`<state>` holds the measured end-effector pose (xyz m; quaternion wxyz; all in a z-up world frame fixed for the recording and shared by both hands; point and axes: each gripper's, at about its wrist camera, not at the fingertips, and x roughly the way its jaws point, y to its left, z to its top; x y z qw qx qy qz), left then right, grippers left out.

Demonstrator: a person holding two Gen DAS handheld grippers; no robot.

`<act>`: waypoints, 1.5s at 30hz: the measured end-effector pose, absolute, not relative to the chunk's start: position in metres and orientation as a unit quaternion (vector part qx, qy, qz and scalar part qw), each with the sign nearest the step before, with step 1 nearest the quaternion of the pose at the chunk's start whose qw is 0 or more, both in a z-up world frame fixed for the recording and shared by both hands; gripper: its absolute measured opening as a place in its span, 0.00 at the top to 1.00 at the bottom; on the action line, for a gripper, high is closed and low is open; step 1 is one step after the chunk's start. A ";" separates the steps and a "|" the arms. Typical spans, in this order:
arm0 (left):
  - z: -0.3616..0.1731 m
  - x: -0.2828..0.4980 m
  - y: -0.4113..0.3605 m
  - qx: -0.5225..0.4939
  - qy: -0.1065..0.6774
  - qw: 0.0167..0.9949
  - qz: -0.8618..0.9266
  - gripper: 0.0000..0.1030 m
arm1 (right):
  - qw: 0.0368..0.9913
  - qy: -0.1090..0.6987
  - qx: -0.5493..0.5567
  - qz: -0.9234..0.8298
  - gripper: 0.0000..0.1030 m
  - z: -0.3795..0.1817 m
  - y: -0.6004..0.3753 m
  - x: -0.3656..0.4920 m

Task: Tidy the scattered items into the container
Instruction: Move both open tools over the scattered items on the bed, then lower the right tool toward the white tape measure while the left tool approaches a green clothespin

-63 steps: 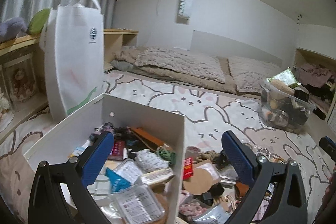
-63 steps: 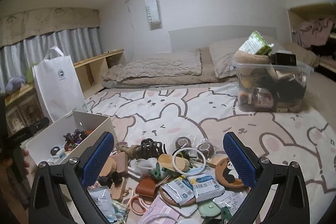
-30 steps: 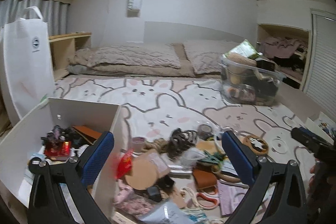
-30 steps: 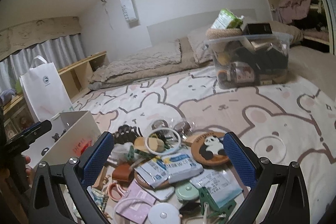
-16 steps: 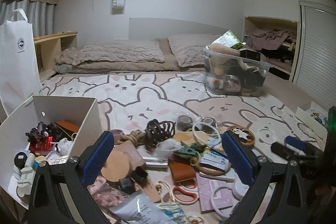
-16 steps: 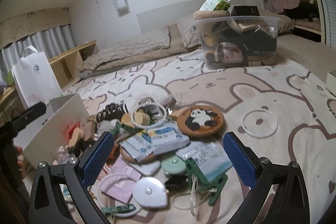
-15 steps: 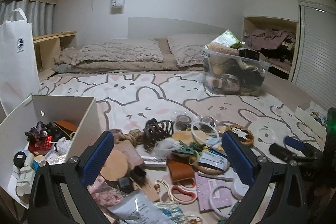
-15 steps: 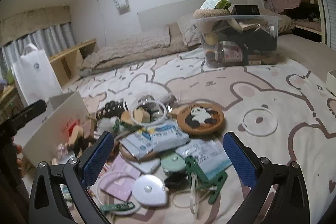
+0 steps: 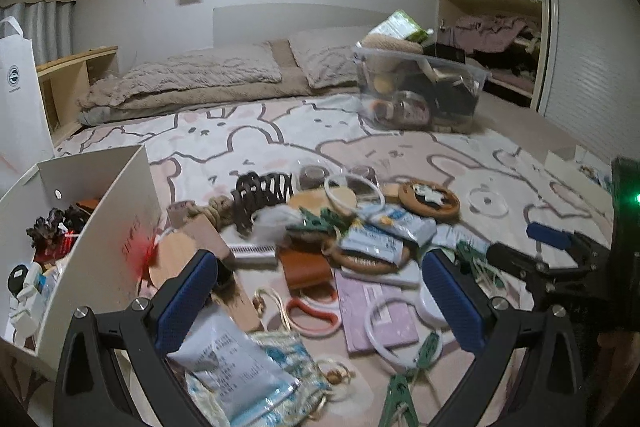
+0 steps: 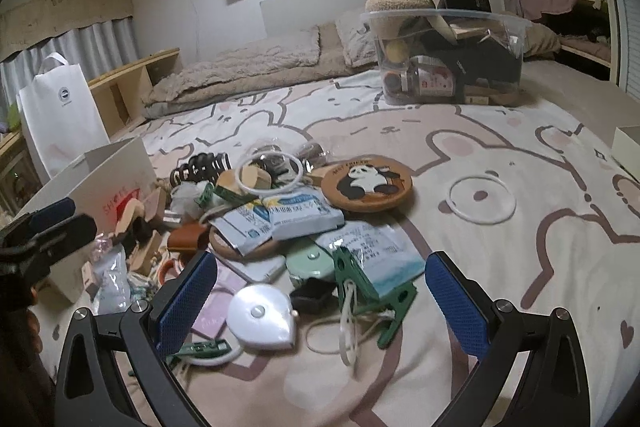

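Right claw [image 10: 320, 301] gapes just above white tape measure [image 10: 262, 317].

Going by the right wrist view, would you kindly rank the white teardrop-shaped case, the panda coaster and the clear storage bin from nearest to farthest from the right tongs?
1. White teardrop-shaped case: just ahead of the right tongs, left of centre.
2. Panda coaster: mid-bedspread, at the pile's far edge.
3. Clear storage bin: far back, to the right.
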<state>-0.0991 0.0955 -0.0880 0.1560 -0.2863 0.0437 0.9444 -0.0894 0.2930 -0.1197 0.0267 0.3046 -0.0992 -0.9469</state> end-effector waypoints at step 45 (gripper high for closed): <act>-0.188 -0.045 0.121 -0.390 0.122 0.253 0.877 0.00 | 0.117 -0.121 0.417 -0.893 0.00 -0.166 0.243 -0.096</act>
